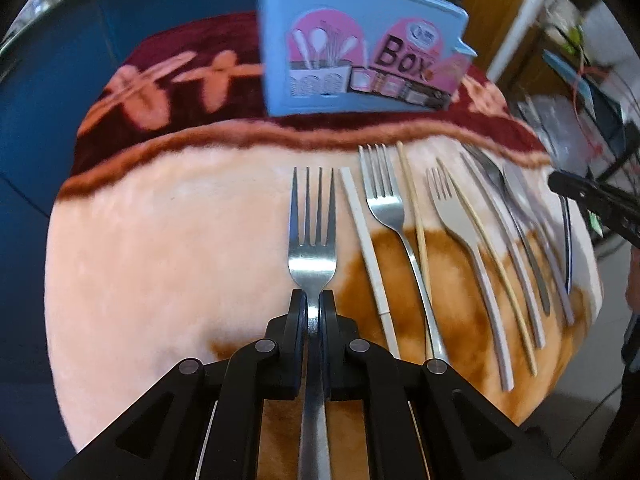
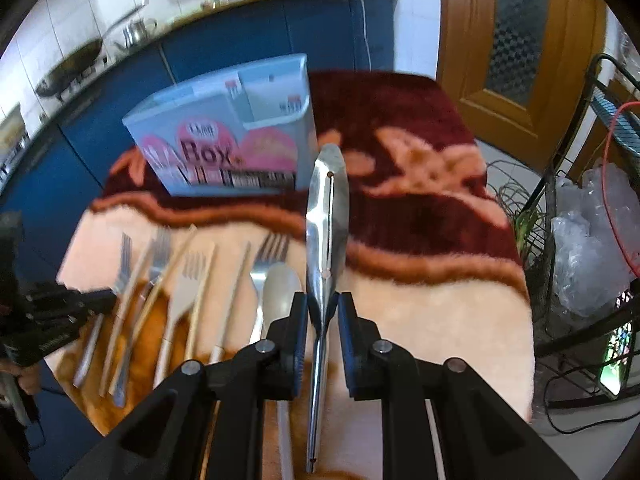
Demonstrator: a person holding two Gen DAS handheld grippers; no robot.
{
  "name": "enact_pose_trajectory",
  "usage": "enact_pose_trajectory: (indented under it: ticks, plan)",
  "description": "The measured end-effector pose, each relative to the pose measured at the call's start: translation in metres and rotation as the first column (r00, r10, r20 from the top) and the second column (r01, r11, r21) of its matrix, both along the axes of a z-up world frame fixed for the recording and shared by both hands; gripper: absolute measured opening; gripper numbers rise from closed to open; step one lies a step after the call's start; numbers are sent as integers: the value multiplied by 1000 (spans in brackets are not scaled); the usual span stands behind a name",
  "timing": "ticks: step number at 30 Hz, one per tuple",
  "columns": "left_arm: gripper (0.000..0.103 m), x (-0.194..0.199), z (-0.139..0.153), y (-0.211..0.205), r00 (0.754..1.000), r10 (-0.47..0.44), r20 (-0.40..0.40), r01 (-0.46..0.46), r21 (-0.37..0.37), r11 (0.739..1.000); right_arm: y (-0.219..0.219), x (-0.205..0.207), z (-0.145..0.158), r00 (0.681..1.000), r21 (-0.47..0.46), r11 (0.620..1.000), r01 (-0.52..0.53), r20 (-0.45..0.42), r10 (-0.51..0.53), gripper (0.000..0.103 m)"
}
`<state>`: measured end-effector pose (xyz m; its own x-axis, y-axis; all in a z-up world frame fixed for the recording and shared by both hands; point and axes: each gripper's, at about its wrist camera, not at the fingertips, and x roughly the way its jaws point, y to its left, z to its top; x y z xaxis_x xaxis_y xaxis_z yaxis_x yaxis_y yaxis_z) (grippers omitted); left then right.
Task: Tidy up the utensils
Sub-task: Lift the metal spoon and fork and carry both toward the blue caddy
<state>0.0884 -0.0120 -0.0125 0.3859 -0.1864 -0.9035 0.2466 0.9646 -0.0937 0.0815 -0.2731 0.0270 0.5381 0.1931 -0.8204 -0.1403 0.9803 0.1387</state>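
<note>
Left gripper clamped tight on a steel fork at the neck, tines pointing far toward the blue utensil box. Right gripper closed on a steel spoon held edge-on, bowl reaching toward the box's right corner. Below, on the plush blanket, a row of forks, chopsticks and spoons lying just right of the held fork.

Held fork handle runs hidden behind the fingers.
</note>
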Motion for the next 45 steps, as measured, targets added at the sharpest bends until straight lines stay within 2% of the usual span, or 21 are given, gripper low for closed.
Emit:
enact_pose_trajectory:
  ticks: [3,6,10,12,14,17,22,26,36,40,45]
  plan:
    - [5,-15,0,-1,996,1,91,-1,1,1000,2,-8,8,997,23,1000,-3,72,1,17]
    - [5,-27,4,8,986,29,163,-15,-83,996,3,-19,16,985,15,1000,3,173,-6,17]
    - [5,-44,17,23,945,103,310,-39,-206,978,9,-38,27,932,-29,999,21,362,-9,17]
    - [5,-48,27,28,920,137,366,-40,-260,965,13,-42,32,916,-26,1000,14,400,-3,17]
    - [5,-46,39,26,899,163,407,-45,-286,957,16,-44,36,905,-5,1000,-1,425,3,17]
    - [5,-45,59,22,848,194,493,-59,-275,960,19,-47,43,879,-9,1000,-7,476,11,17]
    - [5,-45,90,19,770,213,602,-39,-290,956,17,-45,50,867,17,1000,-7,498,-3,17]
    - [5,-34,109,19,737,224,638,-37,-293,956,15,-40,53,859,33,999,-3,512,-14,17]
    - [5,5,178,13,628,219,746,-47,-244,969,14,-2,70,848,33,999,-24,530,3,17]
    - [5,29,194,4,614,210,761,-41,-235,971,17,16,82,833,19,999,-31,553,15,17]
    - [5,56,195,-8,601,213,770,-33,-243,969,25,44,94,815,23,999,-29,579,10,17]
